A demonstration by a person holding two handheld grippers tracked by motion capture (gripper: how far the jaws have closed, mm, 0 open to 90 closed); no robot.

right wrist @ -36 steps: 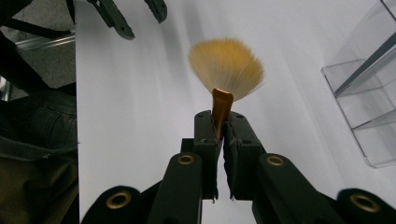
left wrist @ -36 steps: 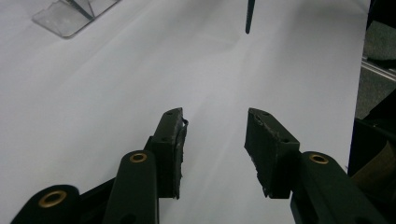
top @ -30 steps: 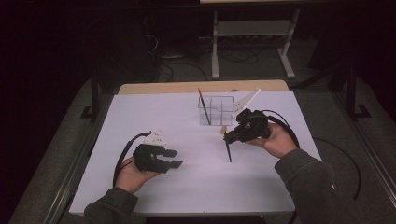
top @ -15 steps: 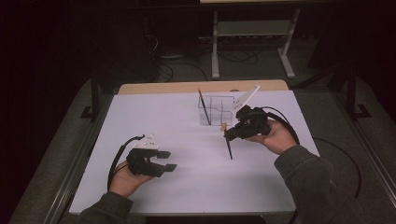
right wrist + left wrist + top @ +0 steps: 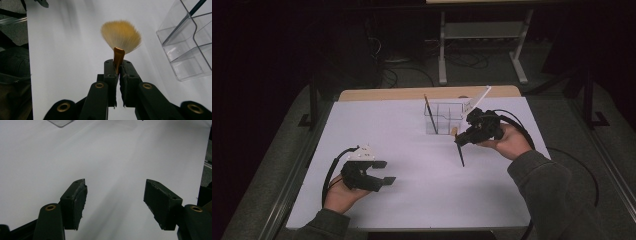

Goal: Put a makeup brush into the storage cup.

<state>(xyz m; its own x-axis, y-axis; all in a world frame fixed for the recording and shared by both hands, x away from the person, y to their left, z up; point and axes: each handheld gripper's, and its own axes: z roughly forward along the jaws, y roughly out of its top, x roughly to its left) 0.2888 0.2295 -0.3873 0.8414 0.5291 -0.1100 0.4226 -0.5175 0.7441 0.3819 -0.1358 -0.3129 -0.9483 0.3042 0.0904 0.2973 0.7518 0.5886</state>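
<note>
A dark room surrounds a white-covered counter (image 5: 412,150). Toward its far edge stands a clear compartmented organizer (image 5: 446,117) with a dark-handled brush (image 5: 430,114) leaning in its left compartment and a white-handled one (image 5: 477,99) slanting out at the right.

The right gripper (image 5: 459,140), just in front of the organizer, has its fingers (image 5: 111,75) clamped on the gold ferrule of a fan brush (image 5: 121,37). The brush's long axis runs steeply, bristles up by the fingers and black handle (image 5: 460,155) pointing down toward the counter. The organizer lies just beyond, up and to the right in the right gripper view, so this hand is far nearer.

The left gripper (image 5: 384,172) hovers well apart near the front, fingers (image 5: 75,202) spread and empty.
</note>
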